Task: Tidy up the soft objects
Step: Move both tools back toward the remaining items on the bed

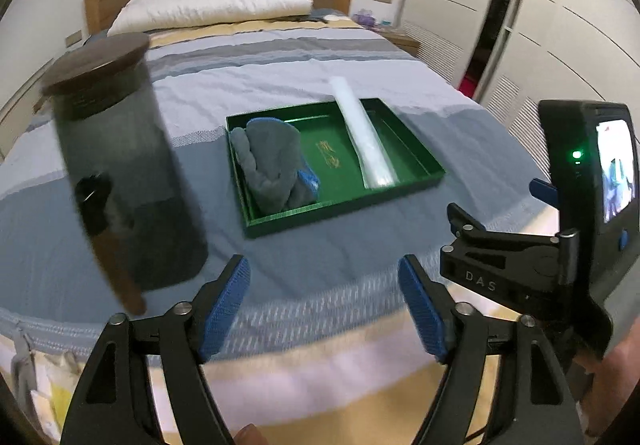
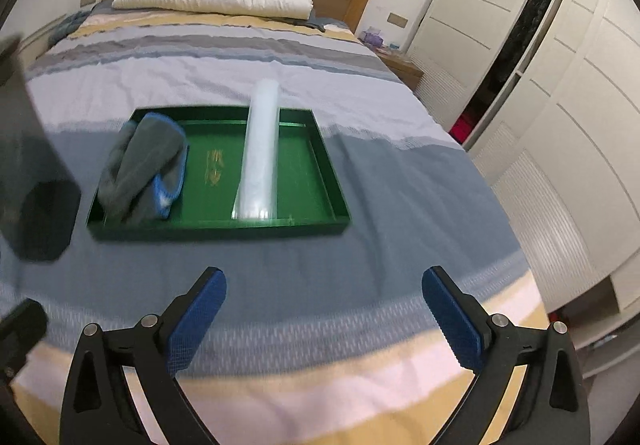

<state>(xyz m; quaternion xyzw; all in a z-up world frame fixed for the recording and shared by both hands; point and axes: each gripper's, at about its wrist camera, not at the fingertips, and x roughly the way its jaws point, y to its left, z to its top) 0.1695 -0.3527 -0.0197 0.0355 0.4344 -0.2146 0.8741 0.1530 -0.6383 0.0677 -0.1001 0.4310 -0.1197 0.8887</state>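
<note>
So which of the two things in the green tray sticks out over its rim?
The white roll; its far end overhangs the tray, while the grey cloth stays inside.

right gripper (image 2: 324, 293): jaws wide, empty, above striped bedspread (image 2: 400, 197) | green tray (image 2: 336, 205): grey-blue cloth (image 2: 144, 169) at left, white roll (image 2: 260, 149) right of centre

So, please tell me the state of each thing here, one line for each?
Left gripper: open, empty.
Right gripper: open, empty.
Green rectangular tray: flat on bed.
Grey cloth with blue edge: crumpled inside tray.
White translucent roll: lying across tray, far end over rim.
Dark cylindrical jar: lid on.
</note>
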